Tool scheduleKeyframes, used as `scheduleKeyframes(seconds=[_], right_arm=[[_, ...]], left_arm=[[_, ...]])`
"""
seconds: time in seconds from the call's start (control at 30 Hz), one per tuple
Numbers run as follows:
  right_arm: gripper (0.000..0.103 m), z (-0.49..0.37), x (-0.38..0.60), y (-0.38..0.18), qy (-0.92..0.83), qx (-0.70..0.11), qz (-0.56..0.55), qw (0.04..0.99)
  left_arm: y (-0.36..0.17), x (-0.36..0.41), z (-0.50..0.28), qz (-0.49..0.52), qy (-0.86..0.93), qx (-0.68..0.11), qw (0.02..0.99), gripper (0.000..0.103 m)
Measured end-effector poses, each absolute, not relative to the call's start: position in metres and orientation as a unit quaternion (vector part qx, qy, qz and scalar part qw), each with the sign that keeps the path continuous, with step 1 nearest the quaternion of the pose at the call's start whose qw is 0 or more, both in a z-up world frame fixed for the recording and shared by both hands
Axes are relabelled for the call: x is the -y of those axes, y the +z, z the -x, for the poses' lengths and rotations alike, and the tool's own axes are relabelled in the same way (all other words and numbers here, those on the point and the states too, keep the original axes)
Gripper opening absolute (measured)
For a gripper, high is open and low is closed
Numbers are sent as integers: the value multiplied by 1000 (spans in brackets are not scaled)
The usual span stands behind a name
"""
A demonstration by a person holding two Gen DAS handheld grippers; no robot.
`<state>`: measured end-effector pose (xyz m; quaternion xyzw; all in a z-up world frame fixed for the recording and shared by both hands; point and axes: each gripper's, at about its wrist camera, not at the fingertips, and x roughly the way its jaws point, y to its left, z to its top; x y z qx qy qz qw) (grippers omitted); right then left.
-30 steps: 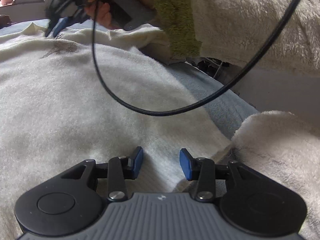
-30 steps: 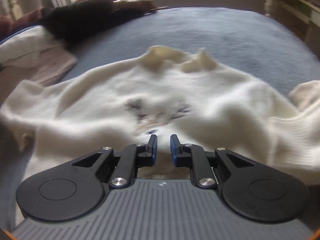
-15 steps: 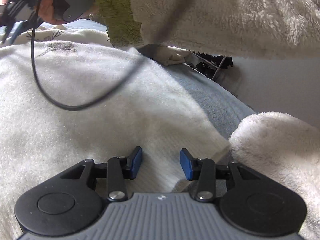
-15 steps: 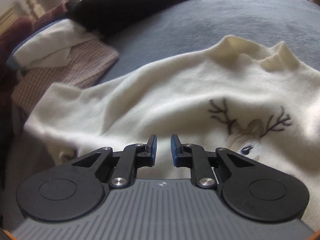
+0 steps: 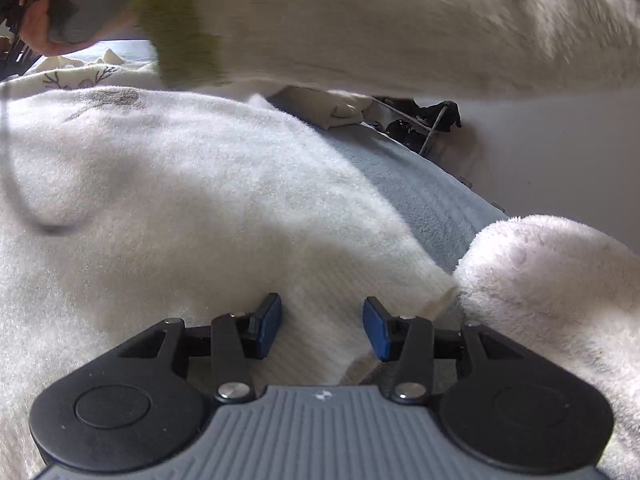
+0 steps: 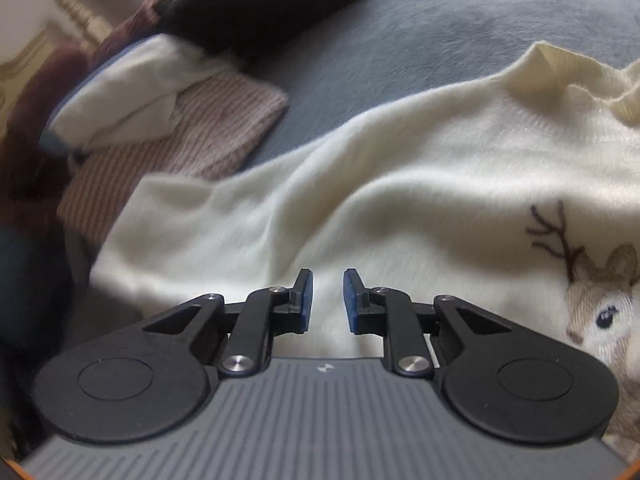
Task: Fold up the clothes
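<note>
You have the cream sweater (image 6: 400,184) lying spread on the blue-grey bed cover (image 6: 460,28), front side up, with the collar (image 6: 560,68) at the far side and the deer picture (image 6: 600,292) showing, so I judge that no fold is made yet and all the folding is left to do. At the far left of the bed there is a small pile of other clothes (image 6: 180,120); some look folded, but I cannot tell if they belong to your work. Your left gripper (image 5: 322,326) points down at a moderate angle over the ribbed hem (image 5: 352,308) of the sweater, near its corner; its jaws are opening, about half wide, and the hem lies under and between the blue pads (image 5: 269,324), which do not press on it. Your right gripper (image 6: 328,302) points down more steeply over the sleeve side of the sweater; its jaws stand narrow with a clear gap, and nothing is held between them. In the left view your right hand (image 5: 64,12) is seen at the top left, with the fluffy sleeve (image 5: 380,20) reaching across above the sweater.
</note>
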<state>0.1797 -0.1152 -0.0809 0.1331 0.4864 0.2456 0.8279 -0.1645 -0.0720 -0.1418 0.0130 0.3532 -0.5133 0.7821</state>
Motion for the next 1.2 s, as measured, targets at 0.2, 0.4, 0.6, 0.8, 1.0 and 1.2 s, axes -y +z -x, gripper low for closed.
scheduleKeyframes(seconds=[0.2,0.4,0.6,0.8,1.0,1.2], right_arm=[[17,-187,70,-99,254,-481,-48,838],[17,-203,121,-79,214,-443,-230,840],[18,-133,244,-46,143,-432,-192,870],[20,-118,363,-72,-40,-470,-146,870],[3,-159,399,-103,-81,-455,-190,866],[7,-117,412,-75,-28,-422,-200,884]], left_arm=[[-141,76,170,-36,-515,-347,783,50],[-139,79,170,-39,-509,-349,786,50],[-138,79,169,-39,-510,-350,785,50],[-137,83,175,-65,-506,-343,789,50],[-133,86,182,-76,-492,-345,796,50],[-133,86,182,-82,-496,-346,793,50]])
